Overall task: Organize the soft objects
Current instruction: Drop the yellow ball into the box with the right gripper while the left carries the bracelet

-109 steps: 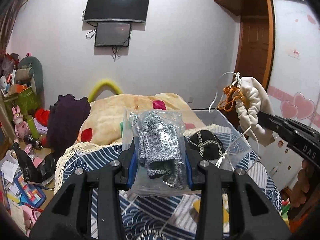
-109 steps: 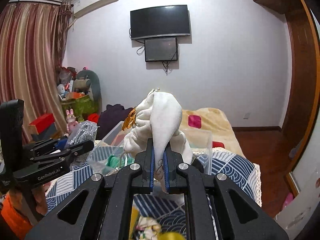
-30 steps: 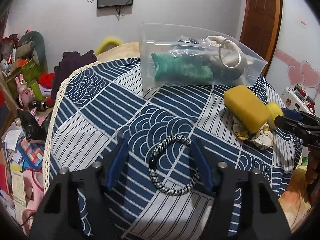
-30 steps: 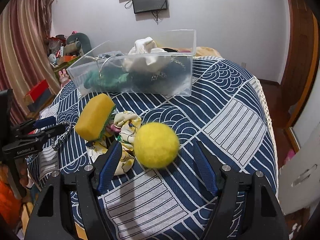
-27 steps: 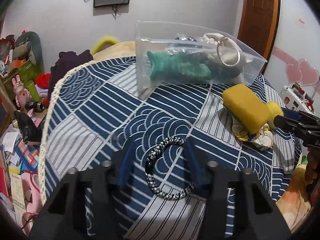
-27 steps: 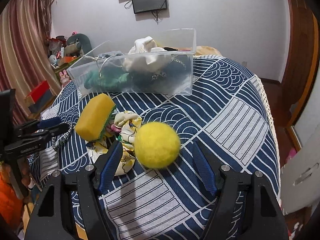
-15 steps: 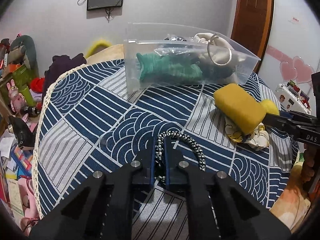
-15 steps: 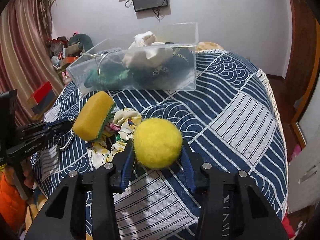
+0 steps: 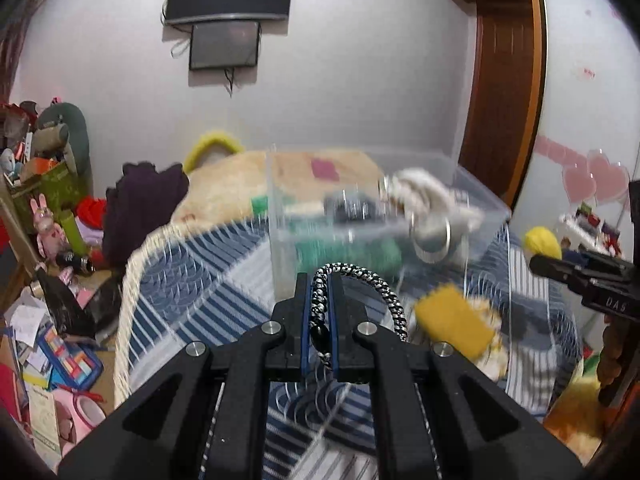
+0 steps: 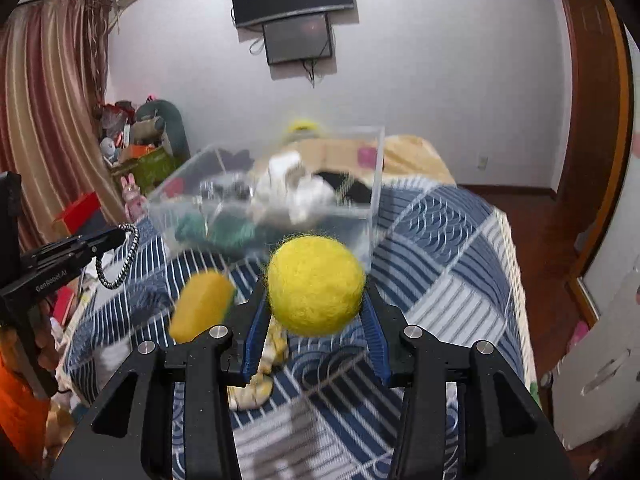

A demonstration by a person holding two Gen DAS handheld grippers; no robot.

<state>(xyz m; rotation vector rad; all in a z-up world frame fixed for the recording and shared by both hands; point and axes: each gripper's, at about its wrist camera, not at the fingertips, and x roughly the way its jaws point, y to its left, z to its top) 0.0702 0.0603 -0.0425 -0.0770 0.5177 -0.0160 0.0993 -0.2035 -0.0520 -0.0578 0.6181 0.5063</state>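
My left gripper (image 9: 320,300) is shut on a black-and-white braided cord loop (image 9: 384,292) and holds it above the bed; the gripper (image 10: 116,236) and loop (image 10: 124,260) also show in the right wrist view. My right gripper (image 10: 316,300) is shut on a fuzzy yellow ball (image 10: 316,284), lifted off the bed; the ball also shows in the left wrist view (image 9: 542,240). A clear plastic bin (image 9: 360,216) with green, white and dark soft items stands ahead of both, also in the right wrist view (image 10: 280,200).
A yellow sponge (image 9: 454,326) and a patterned cloth (image 10: 260,376) lie on the blue patterned bedspread (image 10: 440,248). Clutter and toys (image 9: 52,280) fill the floor at the left. A wooden door (image 9: 500,80) stands at the right.
Both grippers have risen from the bed. The left has lifted the braided loop and the right has lifted the yellow ball toward the bin.
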